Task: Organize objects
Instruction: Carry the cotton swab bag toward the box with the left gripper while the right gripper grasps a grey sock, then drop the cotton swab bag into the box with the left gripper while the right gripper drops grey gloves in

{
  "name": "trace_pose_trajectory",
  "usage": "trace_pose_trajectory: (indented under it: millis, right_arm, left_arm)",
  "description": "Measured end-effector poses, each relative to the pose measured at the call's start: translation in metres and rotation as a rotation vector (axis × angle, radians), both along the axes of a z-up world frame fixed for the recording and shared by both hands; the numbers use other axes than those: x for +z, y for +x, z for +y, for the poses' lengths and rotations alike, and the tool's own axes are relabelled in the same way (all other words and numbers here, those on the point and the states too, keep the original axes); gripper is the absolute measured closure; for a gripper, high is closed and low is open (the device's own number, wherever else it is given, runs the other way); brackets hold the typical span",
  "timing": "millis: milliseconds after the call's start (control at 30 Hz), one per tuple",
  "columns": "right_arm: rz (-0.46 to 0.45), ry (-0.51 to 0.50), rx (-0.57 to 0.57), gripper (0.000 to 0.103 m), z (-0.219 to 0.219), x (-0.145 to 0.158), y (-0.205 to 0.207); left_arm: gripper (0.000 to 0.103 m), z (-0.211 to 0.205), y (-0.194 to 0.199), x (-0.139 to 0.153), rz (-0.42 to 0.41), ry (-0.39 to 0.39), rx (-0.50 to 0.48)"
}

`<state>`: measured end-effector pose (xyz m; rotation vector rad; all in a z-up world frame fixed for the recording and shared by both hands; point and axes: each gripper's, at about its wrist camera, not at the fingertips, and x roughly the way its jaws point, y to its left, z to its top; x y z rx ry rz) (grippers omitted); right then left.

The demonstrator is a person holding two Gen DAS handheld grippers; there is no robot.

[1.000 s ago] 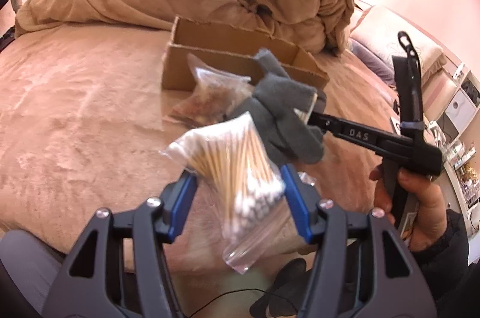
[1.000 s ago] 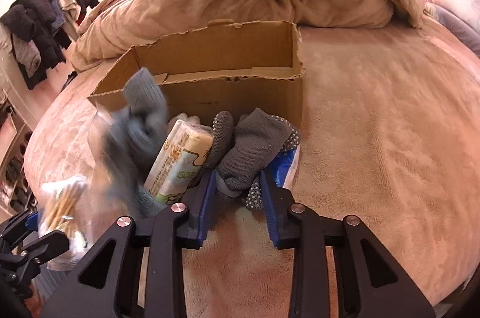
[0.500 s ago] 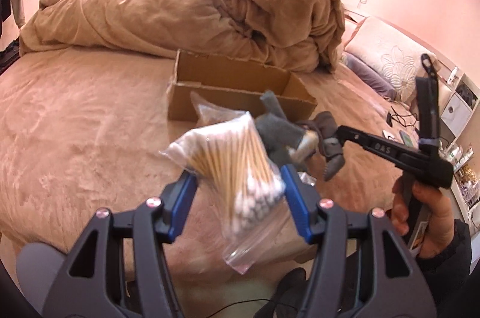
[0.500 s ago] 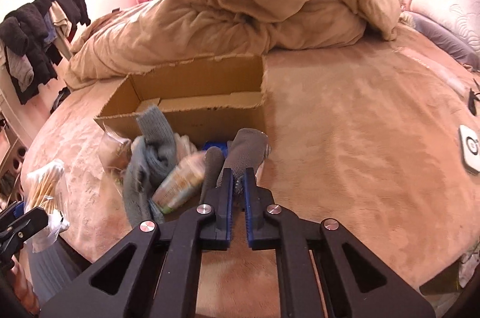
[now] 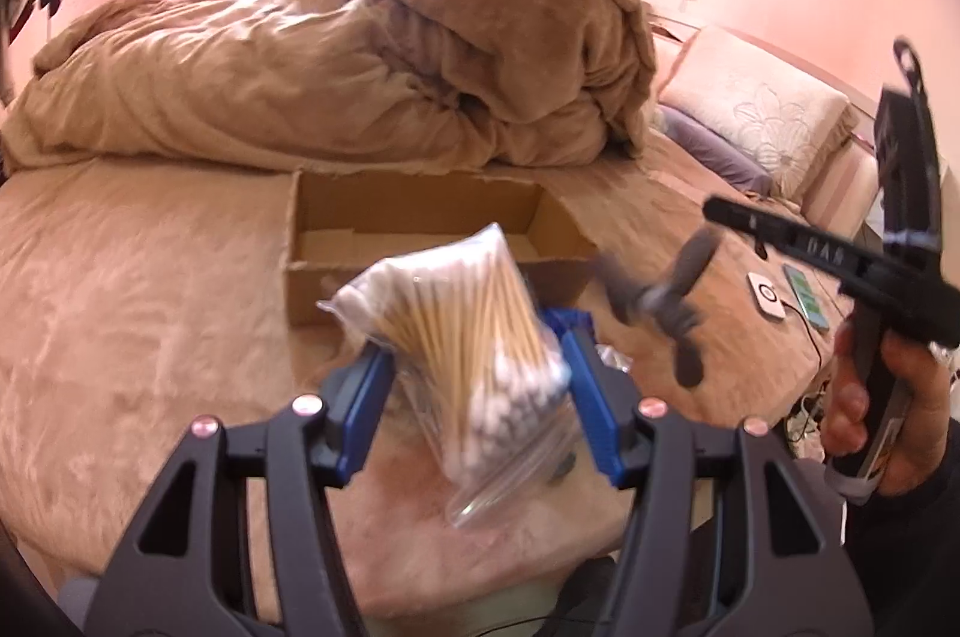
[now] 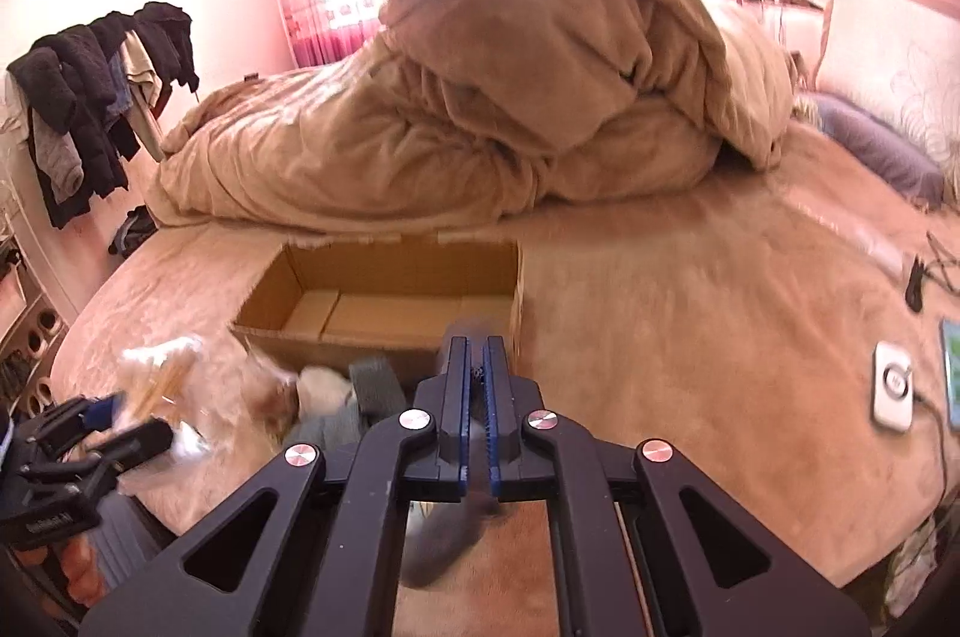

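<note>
My left gripper (image 5: 477, 367) is shut on a clear bag of cotton swabs (image 5: 474, 331), held above the bed's near edge. In front of it lies an open cardboard box (image 5: 420, 229) with nothing visible inside. My right gripper (image 6: 477, 346) is shut on a grey glove (image 6: 450, 529) that dangles blurred below its jaws; the left wrist view shows this glove (image 5: 660, 307) hanging in the air at the right. Just before the box (image 6: 384, 307) a small pile remains: a white pack (image 6: 324, 385), grey cloth (image 6: 372, 379) and a plastic bag (image 6: 270, 391).
A heaped tan duvet (image 6: 540, 96) fills the bed behind the box. Pillows (image 5: 756, 114) lie at the right. A white puck (image 6: 894, 385) and a phone (image 6: 951, 373) with cables sit near the bed's right edge. Clothes (image 6: 90, 96) hang at the left wall.
My right gripper closed on the grey glove and lifted it off the pile. Both grippers rose, so the box now shows from above. The swab bag stayed in my left gripper.
</note>
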<state>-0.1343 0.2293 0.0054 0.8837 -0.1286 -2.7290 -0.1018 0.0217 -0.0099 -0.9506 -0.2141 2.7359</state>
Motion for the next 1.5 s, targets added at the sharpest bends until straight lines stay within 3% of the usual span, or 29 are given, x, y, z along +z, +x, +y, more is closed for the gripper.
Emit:
trace_pose_trajectory:
  millis: [267, 433, 467, 533, 567, 700, 867, 900, 967, 1100, 1500]
  right_arm:
    - [0.068, 0.026, 0.031, 0.099, -0.010, 0.030, -0.032]
    - [-0.001, 0.134, 0.027, 0.097, -0.011, -0.001, -0.041]
    - [-0.024, 0.144, 0.036, 0.091, -0.010, -0.013, -0.040]
    - [-0.094, 0.124, 0.052, 0.060, -0.004, -0.043, -0.041]
    - [-0.112, 0.114, 0.053, 0.053, -0.002, -0.052, -0.039]
    - [-0.188, 0.061, 0.069, 0.048, 0.003, -0.089, -0.034]
    - [-0.236, 0.078, 0.057, 0.048, 0.000, -0.110, -0.035]
    - [-0.251, 0.068, 0.065, 0.051, 0.000, -0.115, -0.037]
    - [-0.269, 0.043, 0.084, 0.071, -0.001, -0.120, -0.039]
    - [-0.269, 0.030, 0.096, 0.079, -0.003, -0.118, -0.039]
    - [-0.037, -0.002, 0.084, 0.080, -0.010, -0.019, -0.057]
  left_arm:
    - [0.045, 0.015, -0.056, 0.010, 0.000, -0.008, -0.026]
    - [0.045, 0.013, -0.073, 0.003, -0.008, 0.001, -0.030]
    - [0.045, 0.012, -0.073, 0.002, -0.007, 0.001, -0.032]
    - [0.045, 0.012, -0.073, -0.003, -0.014, -0.004, -0.038]
    - [0.045, 0.012, -0.071, -0.005, -0.019, -0.003, -0.042]
    - [0.045, 0.011, -0.061, -0.013, -0.030, -0.008, -0.043]
    - [0.045, 0.010, -0.052, -0.020, -0.049, -0.008, -0.036]
    - [0.045, 0.010, -0.051, -0.021, -0.052, -0.009, -0.035]
    - [0.045, 0.009, -0.049, -0.024, -0.060, -0.009, -0.031]
    - [0.045, 0.007, -0.050, -0.027, -0.074, -0.004, -0.020]
    - [0.045, 0.012, -0.076, 0.000, -0.011, 0.001, -0.013]
